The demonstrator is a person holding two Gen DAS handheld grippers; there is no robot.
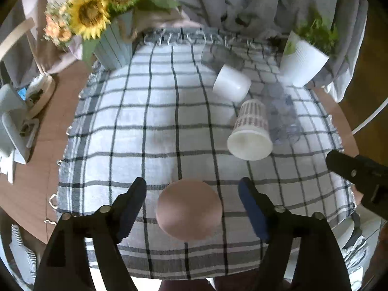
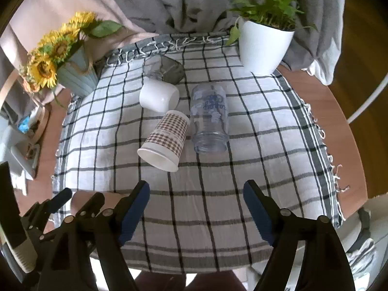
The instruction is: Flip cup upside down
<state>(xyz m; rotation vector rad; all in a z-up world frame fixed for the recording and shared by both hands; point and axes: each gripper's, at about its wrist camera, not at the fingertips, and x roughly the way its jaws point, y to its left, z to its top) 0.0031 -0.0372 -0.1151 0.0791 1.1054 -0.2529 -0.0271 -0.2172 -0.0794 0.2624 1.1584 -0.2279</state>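
Both wrist views high, sharing checked cloth (image 1: 150,121).

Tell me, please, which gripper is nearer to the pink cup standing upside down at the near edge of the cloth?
Left. The left gripper is open with the pink cup between its fingers, not gripped. The right gripper, also open, hangs off to the cup's right over bare cloth.

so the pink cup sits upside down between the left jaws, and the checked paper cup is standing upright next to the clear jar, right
Not quite. The checked paper cup is not upright: it lies on its side on the plaid cloth, open mouth toward the camera, as the right wrist view shows. The rest holds: it is beside the clear jar, and the pink cup sits base up between the open jaws of the left gripper.
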